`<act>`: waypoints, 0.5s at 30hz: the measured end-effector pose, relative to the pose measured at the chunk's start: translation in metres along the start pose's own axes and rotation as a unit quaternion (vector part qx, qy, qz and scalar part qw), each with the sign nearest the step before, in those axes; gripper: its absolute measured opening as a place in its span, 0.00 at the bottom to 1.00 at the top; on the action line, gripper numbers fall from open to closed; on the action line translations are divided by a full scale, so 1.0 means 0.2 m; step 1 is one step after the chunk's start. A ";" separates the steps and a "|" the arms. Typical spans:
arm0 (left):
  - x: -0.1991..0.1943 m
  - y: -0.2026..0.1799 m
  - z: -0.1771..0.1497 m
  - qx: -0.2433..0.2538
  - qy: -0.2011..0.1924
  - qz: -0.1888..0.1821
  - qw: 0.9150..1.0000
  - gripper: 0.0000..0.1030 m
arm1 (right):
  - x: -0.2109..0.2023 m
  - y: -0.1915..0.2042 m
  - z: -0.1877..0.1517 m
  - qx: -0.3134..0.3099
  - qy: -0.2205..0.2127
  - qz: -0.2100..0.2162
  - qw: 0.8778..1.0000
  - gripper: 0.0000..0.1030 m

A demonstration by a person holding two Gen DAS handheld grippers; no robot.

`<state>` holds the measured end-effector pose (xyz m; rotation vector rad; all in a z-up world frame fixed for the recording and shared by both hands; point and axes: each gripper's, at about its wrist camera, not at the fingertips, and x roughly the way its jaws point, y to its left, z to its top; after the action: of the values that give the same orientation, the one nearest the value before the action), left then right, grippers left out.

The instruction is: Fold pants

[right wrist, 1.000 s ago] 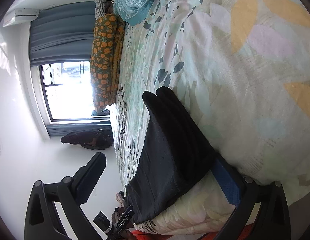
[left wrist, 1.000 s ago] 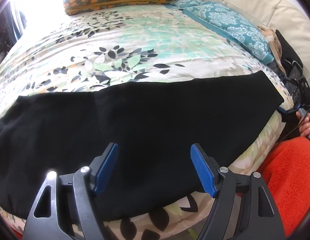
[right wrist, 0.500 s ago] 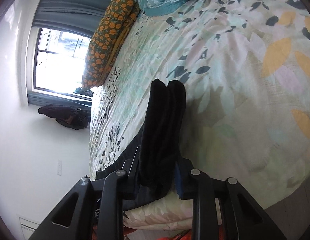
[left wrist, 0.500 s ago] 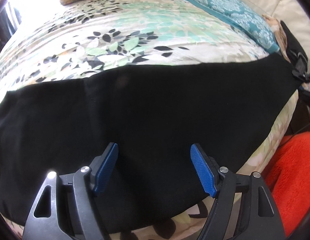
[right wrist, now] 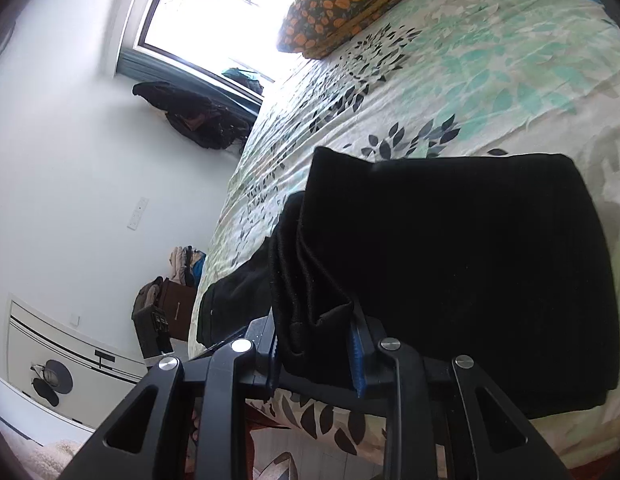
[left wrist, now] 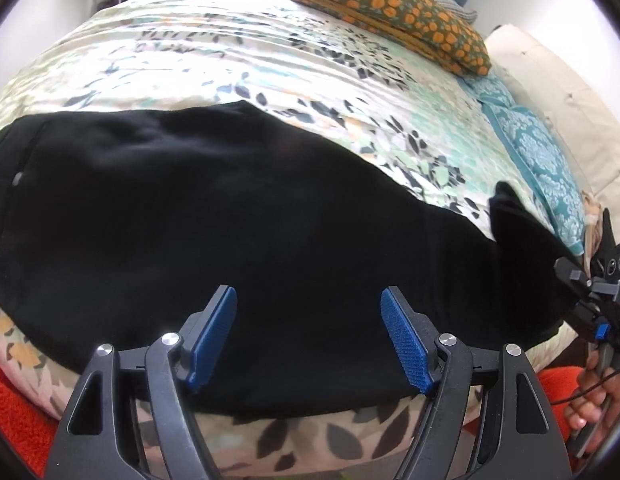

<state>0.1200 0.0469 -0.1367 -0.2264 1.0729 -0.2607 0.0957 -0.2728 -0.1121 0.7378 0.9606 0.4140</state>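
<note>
Pants (left wrist: 238, 220) lie black across the floral bed (left wrist: 270, 60), hem end clamped in the right gripper (right wrist: 316, 354) at 3 o'clock, left gripper (left wrist: 308, 336) spread above mid-leg; lengthwise fold likely starting, needing hem carried toward 9 o'clock.

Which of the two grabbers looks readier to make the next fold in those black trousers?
Right, probably. The right gripper is already clamped on the end of the black pants, lifting it off the bedspread. The left gripper hangs open over the middle, gripping nothing.
</note>
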 end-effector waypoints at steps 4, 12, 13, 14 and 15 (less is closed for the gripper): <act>-0.02 0.16 -0.04 -0.027 -0.005 0.015 1.000 0.75 | 0.27 0.11 -0.15 -0.010 0.028 0.000 1.000 0.27; -0.03 0.16 0.00 -0.036 -0.025 0.003 0.999 0.75 | 0.27 0.16 -0.21 0.048 -0.007 0.099 0.994 0.27; -0.02 0.16 -0.01 -0.035 -0.024 0.002 0.999 0.75 | 0.29 0.17 -0.22 0.045 -0.001 0.086 0.995 0.27; -0.02 0.15 -0.01 -0.034 -0.021 0.001 0.999 0.75 | 0.32 0.19 -0.23 0.022 0.018 0.053 0.998 0.27; 0.00 0.14 -0.01 -0.033 -0.018 0.002 0.999 0.75 | 0.36 0.22 -0.25 -0.005 0.035 0.023 0.999 0.27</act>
<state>0.1207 0.0740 -0.1455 -0.2864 1.0474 -0.2180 0.0914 -0.1795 -0.1409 0.7415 1.0075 0.4860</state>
